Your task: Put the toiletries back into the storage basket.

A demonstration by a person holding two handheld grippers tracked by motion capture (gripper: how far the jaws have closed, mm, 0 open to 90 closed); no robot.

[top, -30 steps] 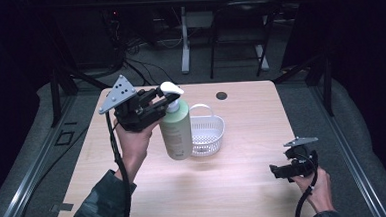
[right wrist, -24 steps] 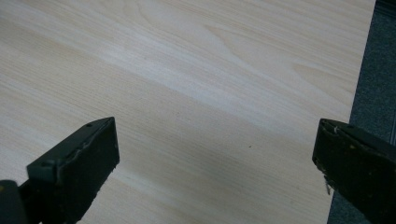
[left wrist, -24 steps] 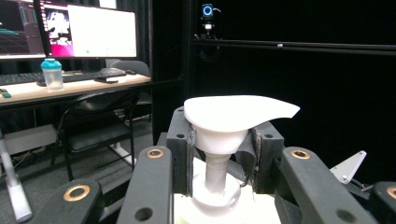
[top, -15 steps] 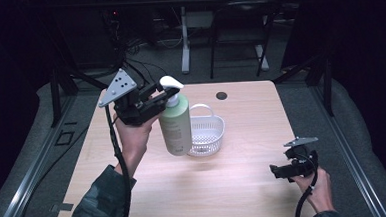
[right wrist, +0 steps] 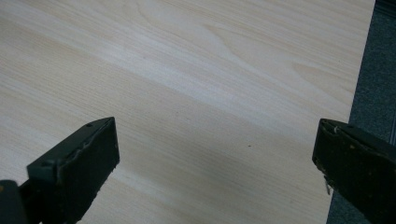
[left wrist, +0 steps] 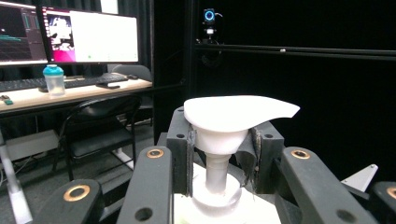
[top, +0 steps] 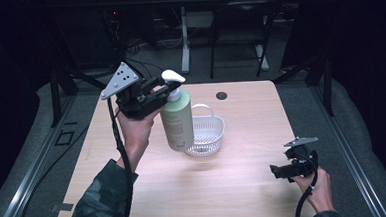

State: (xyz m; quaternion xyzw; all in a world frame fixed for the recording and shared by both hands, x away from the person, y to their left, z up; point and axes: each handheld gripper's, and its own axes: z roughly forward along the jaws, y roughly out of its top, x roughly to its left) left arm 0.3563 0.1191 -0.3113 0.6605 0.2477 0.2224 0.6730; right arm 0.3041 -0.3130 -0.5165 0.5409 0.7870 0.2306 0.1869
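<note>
**Pump bottle, held aloft**

Bottle (top: 176, 122): pale green plastic cylinder, white pump with flat curved spout (smooth, glossy). Hangs upright above the wooden table (top: 235, 186), just before a white perforated basket (top: 206, 134). Left gripper (top: 165, 90) clamped on the pump neck. Right gripper (right wrist: 215, 154) spread wide, nothing between, well apart.

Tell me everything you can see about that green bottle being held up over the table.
The green bottle is a tall, pale green pump dispenser, plastic by the look of it, with a white pump head on a thin white stem. It hangs upright in the air, clear of the table, just in front of the white basket. The left gripper is clamped on its neck, right under the pump head.
</note>
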